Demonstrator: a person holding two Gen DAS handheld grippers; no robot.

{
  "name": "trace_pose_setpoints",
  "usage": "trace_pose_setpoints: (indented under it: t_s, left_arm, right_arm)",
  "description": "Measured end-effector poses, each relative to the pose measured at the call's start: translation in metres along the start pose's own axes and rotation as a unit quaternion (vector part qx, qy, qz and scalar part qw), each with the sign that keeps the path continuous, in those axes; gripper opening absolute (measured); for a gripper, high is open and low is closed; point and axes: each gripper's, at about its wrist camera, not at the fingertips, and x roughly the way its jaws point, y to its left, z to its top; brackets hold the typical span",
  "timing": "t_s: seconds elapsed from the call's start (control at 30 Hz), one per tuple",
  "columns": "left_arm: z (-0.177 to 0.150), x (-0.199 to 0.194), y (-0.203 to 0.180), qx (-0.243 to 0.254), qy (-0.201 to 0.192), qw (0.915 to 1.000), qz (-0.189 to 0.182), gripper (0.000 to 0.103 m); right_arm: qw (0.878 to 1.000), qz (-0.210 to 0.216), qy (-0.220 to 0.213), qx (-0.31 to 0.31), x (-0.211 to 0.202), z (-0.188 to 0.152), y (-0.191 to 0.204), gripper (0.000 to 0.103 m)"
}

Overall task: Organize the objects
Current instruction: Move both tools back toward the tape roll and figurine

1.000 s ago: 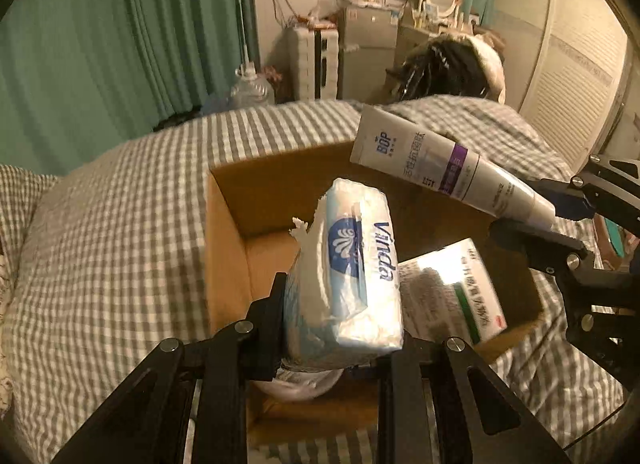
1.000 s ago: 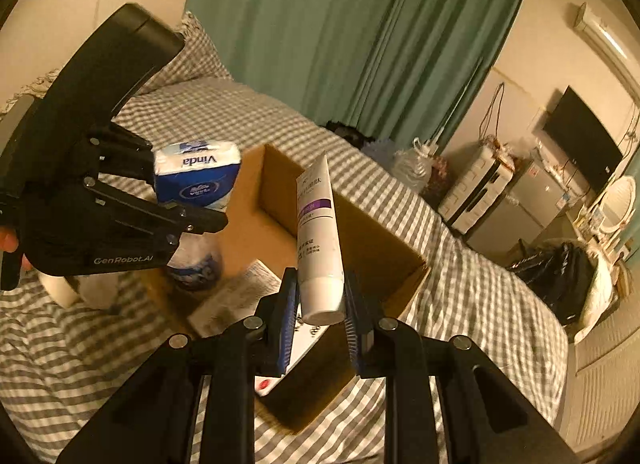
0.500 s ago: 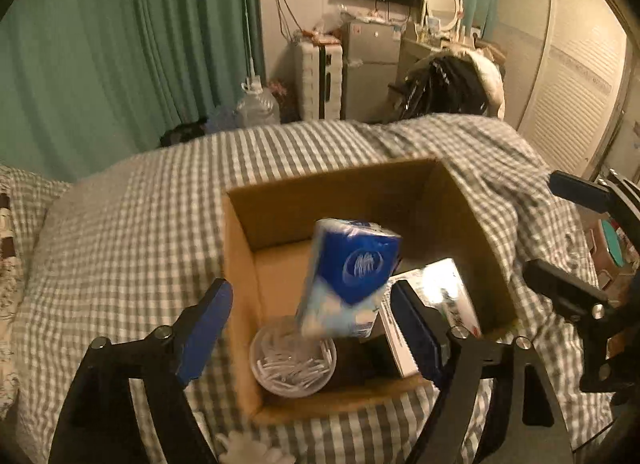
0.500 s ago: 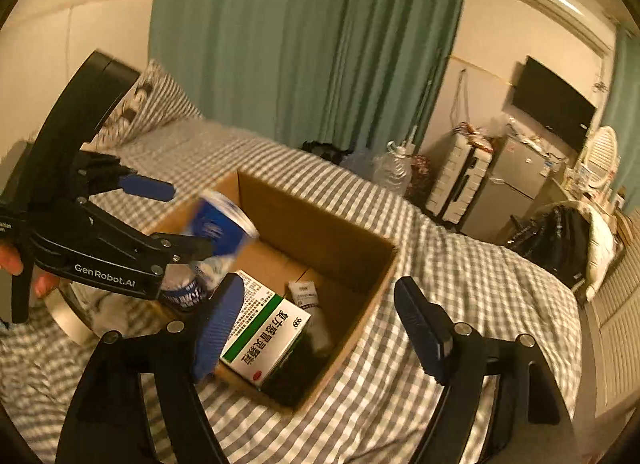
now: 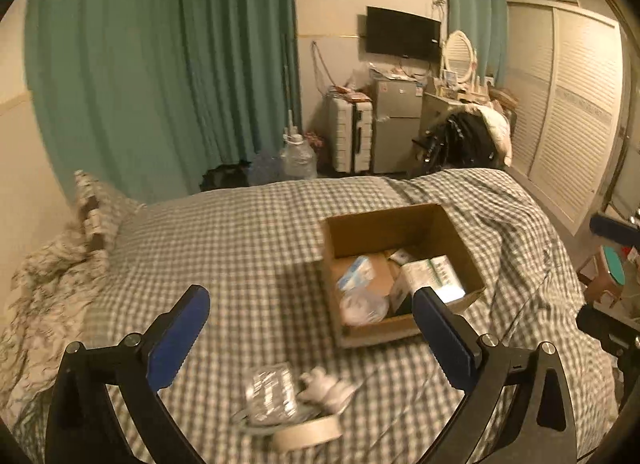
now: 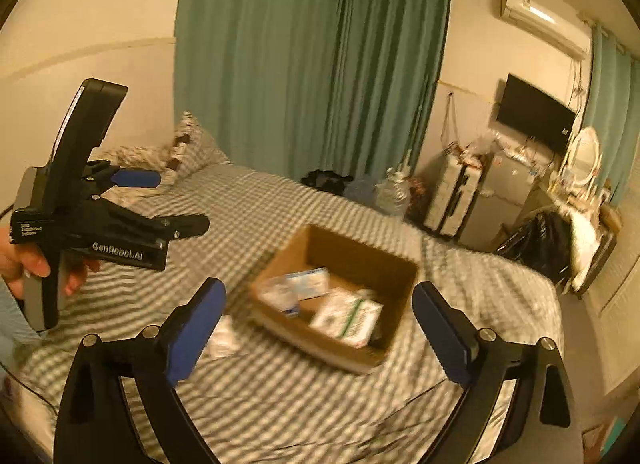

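Okay, left wrist view: my left gripper (image 5: 310, 324) is spread wide with nothing between its blue pads, hanging above the checked bed (image 5: 248, 248). Ahead sits the cardboard box (image 5: 400, 272) holding a tissue pack (image 5: 354, 274), a green-and-white carton (image 5: 432, 278) and a clear round tub (image 5: 362, 308). Nearer me on the bed lie a plastic packet (image 5: 272, 392) and a tape roll (image 5: 308, 434).

Right wrist view: my right gripper (image 6: 320, 328) is spread wide too, holding nothing, the blurred box (image 6: 340, 312) between its fingers.
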Motion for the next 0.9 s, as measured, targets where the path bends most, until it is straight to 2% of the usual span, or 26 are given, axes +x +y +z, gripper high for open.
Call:
trace_pose_setpoints:
  t_s: [0.1, 0.2, 0.4, 0.53, 0.6, 0.7, 0.77, 0.8, 0.9]
  left_arm:
    - [-0.023, -0.014, 0.019, 0.006, -0.005, 0.9998, 0.020, 0.103]
    - [-0.050, -0.020, 0.041, -0.001, -0.004, 0.9989, 0.046, 0.103]
    - [-0.112, -0.005, 0.063, -0.041, 0.006, 0.9970, 0.065, 0.103]
    - [-0.149, 0.018, 0.069, -0.070, 0.016, 0.9950, 0.070, 0.103]
    - [-0.162, 0.029, 0.073, -0.075, 0.021, 0.9940, 0.077, 0.103]
    - [-0.176, 0.045, 0.079, -0.070, 0.034, 0.9932, 0.086, 0.103]
    - [-0.179, 0.054, 0.083, -0.067, 0.042, 0.9920, 0.098, 0.103]
    - [-0.181, 0.058, 0.085, -0.064, 0.045, 0.9918, 0.101, 0.103]
    - [-0.184, 0.065, 0.088, -0.065, 0.055, 0.9913, 0.101, 0.103]
  right_arm:
    - [1.000, 0.011, -0.001, 0.011, -0.005, -0.014, 0.027, 0.095]
    - [1.000, 0.002, 0.003, 0.016, 0.004, -0.030, 0.048, 0.095]
    - [0.999, 0.008, 0.020, 0.033, 0.047, -0.074, 0.087, 0.095]
    - [0.997, 0.011, 0.065, 0.043, 0.098, -0.108, 0.107, 0.095]
    - [0.994, 0.025, 0.095, 0.050, 0.125, -0.123, 0.117, 0.095]
    - [0.991, 0.023, 0.127, 0.041, 0.158, -0.139, 0.129, 0.094]
    - [0.990, 0.008, 0.136, 0.038, 0.177, -0.146, 0.135, 0.088]
    - [0.989, 0.008, 0.139, 0.039, 0.183, -0.147, 0.137, 0.081]
    - [0.987, 0.023, 0.150, 0.049, 0.202, -0.149, 0.141, 0.071]
